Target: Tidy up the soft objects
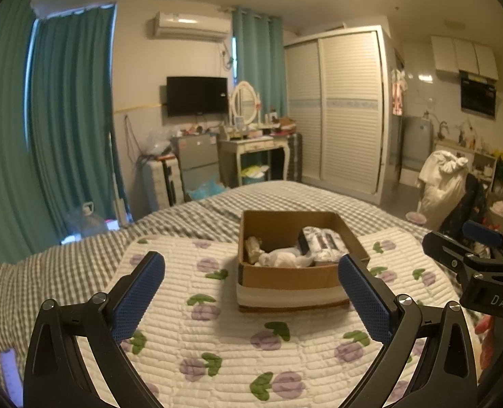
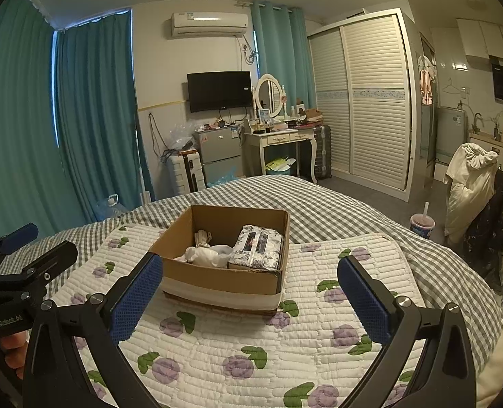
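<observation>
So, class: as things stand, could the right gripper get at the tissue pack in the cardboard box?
Probably yes. The right gripper is open and empty, the cardboard box has no lid, and the tissue pack lies uncovered on its right side, beside white cloth.

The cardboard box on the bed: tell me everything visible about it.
The cardboard box is brown, open-topped and shallow, with a white band and a darker strip round its base. It sits upright on the floral quilted mat, untouched by either gripper. Inside lie a patterned tissue pack, crumpled white cloth and a small beige item.
</observation>
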### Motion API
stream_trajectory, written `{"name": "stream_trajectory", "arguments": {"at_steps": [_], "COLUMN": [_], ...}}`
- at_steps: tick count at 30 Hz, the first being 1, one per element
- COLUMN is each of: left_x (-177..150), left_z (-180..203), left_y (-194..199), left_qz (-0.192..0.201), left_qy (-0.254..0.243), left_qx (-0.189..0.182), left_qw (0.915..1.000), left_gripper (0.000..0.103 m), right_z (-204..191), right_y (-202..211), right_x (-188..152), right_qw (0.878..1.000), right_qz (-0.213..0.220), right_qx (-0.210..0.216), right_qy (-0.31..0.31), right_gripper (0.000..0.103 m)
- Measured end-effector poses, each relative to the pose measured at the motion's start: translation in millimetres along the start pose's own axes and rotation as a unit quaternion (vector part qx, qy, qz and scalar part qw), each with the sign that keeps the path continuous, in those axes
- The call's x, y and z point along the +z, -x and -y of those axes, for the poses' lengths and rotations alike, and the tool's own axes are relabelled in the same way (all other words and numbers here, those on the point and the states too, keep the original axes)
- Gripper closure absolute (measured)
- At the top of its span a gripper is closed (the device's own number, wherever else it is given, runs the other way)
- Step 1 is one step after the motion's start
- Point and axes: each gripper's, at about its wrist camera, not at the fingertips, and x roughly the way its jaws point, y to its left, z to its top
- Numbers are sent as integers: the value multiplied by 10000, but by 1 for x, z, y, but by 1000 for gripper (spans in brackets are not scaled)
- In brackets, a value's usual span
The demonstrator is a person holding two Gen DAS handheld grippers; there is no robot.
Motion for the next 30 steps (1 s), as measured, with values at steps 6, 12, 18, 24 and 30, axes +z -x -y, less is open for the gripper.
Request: {"name": "stream_trajectory", "arguments": {"at_steps": [6, 12, 18, 24, 30], "left_x": [0, 0, 0, 0, 0], "left_z": [-1, -2, -2, -3, -3], "left_y": [1, 0, 0, 1, 0], "left_qz": [17, 18, 9, 5, -1], "left_qy": [-5, -7, -2, 9, 15], "left_qx": [-10, -4, -9, -9, -17], "left_qw": [10000, 10000, 10000, 10000, 10000], "left_gripper": [0, 0, 0, 0, 0], "right_z": [1, 0, 0, 1, 0], "right_y": [0, 0, 0, 0, 1], "right_x": [1, 0, 0, -1, -2], "right_qw": [10000, 10000, 10000, 10000, 10000], "right_qz": [5, 2, -1, -6, -12], "right_qx": [2, 11, 10, 11, 30], "right_qy": [-9, 4, 9, 16, 32], "right_gripper": [0, 0, 0, 0, 0]}}
